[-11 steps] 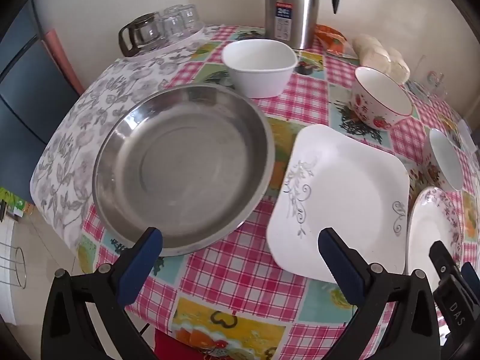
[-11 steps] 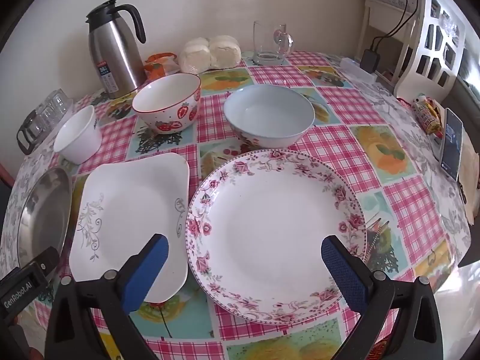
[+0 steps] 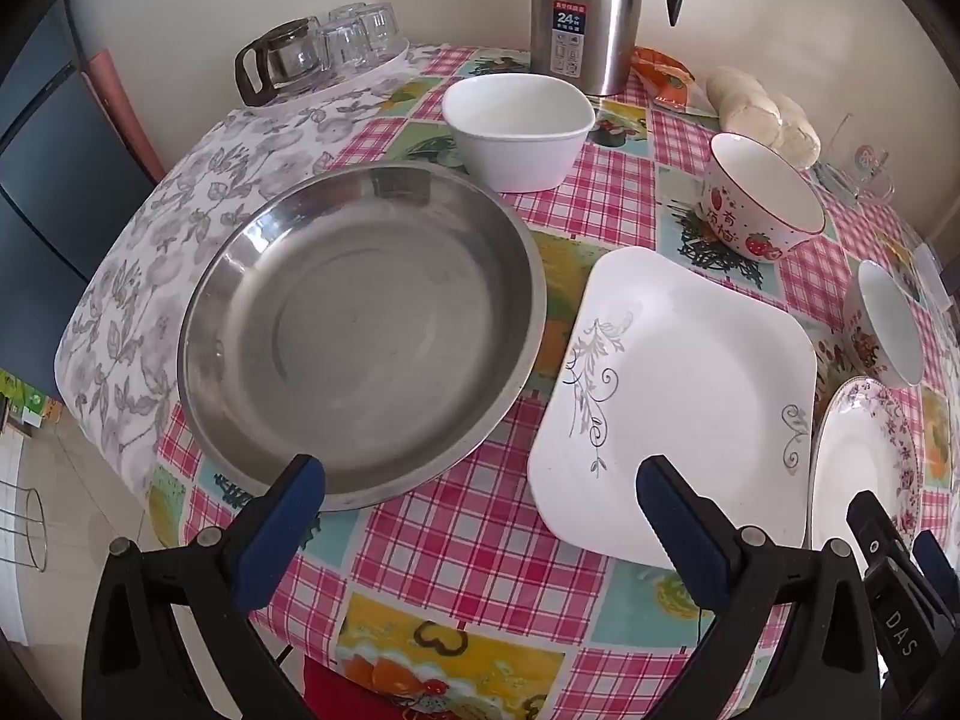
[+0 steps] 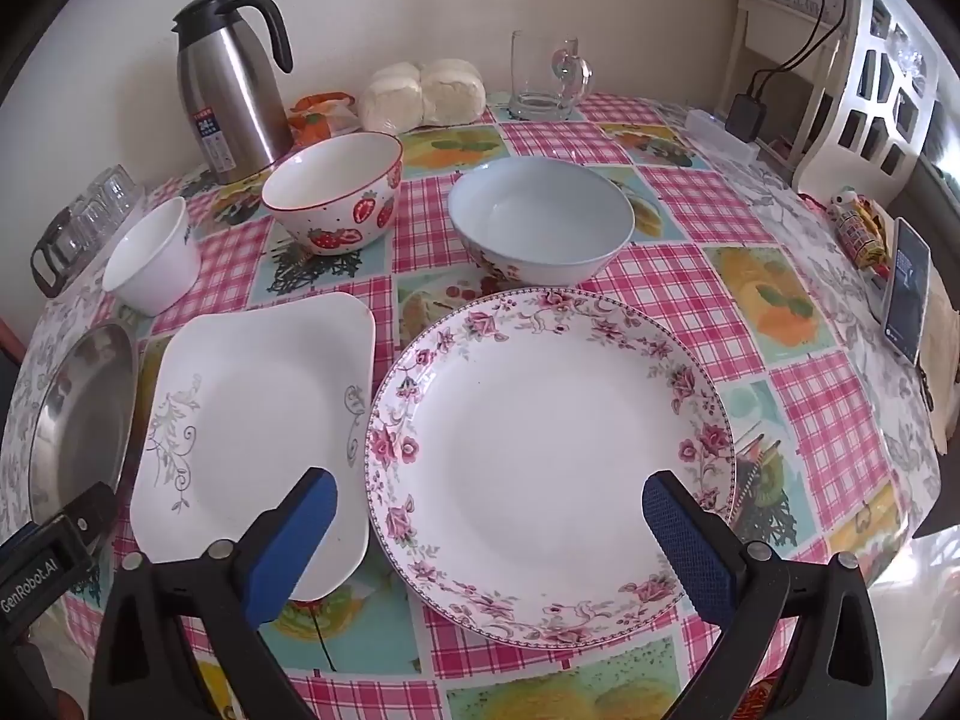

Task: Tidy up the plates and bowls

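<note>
A steel pan [image 3: 360,330] lies at the table's left, a white square plate [image 3: 690,408] beside it, and a floral round plate [image 4: 549,450] to the right. Behind them stand a white square bowl [image 3: 519,129], a strawberry bowl [image 4: 336,201] and a pale blue bowl [image 4: 540,222]. My left gripper [image 3: 480,498] is open and empty, above the table's near edge between the pan and the square plate. My right gripper [image 4: 489,510] is open and empty over the near part of the floral plate.
A steel thermos [image 4: 231,78], a glass mug [image 4: 546,78], wrapped buns [image 4: 423,93] and a snack bag stand at the back. Upturned glasses and a glass pot [image 3: 318,54] sit back left. A phone [image 4: 906,294] lies at the right edge, near a white chair.
Both views have barely shifted. Both grippers stay open and the dishes have not moved.
</note>
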The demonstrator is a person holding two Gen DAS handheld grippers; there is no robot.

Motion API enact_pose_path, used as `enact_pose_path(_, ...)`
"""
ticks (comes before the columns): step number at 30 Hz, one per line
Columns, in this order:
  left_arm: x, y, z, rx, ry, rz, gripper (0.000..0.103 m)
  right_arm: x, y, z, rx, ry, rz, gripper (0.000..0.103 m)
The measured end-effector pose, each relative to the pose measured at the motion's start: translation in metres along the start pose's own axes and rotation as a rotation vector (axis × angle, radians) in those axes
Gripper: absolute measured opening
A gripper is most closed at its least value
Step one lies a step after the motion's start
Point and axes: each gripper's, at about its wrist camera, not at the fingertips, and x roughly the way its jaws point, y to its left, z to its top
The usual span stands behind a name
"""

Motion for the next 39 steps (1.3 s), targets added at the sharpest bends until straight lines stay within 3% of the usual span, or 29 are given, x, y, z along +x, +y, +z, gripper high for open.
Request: enact_pose_path(39, 0.0063, -0.0024, -0.0008, -0.011, 0.019, 0.0, 0.103, 0.0081, -0.0021, -0.0015, -0.008, 0.033, -0.008, 0.103)
